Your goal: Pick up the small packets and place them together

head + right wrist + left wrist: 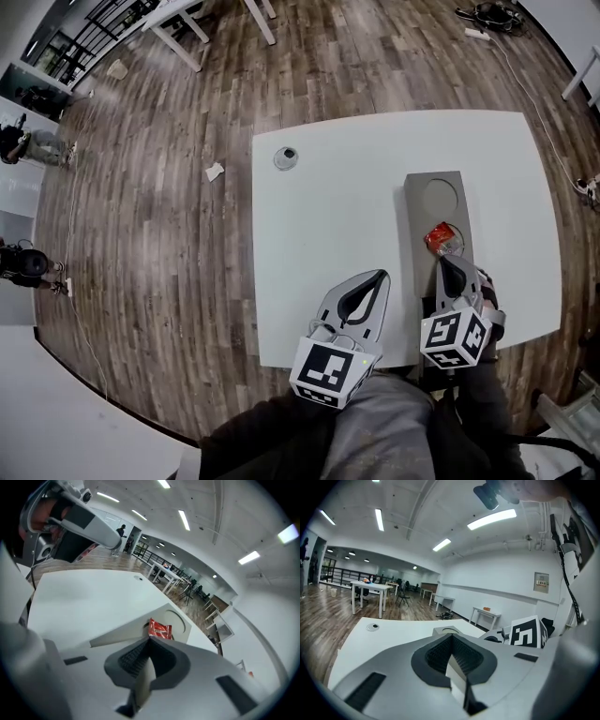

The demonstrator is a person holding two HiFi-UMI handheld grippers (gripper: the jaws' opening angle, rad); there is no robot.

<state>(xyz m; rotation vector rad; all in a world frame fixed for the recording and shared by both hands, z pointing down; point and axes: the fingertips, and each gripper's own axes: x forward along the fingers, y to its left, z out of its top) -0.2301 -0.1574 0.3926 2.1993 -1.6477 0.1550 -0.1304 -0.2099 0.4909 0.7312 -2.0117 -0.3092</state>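
A small red packet (439, 237) lies on a grey tray (437, 228) at the right of the white table (337, 187); the right gripper view shows the packet (159, 629) just past the jaw tips. My right gripper (450, 260) hovers directly before it, jaws shut with nothing between them. My left gripper (378, 276) sits over the table's near edge, left of the tray, its jaws meeting at the tips and nothing in them. In the left gripper view the tray (449, 631) shows beyond the tips.
A small round cap (286, 157) sits in the table's far left part. The tray has a round recess (437, 196) at its far end. Wooden floor surrounds the table, with a scrap of paper (215, 172) on it and other tables far off.
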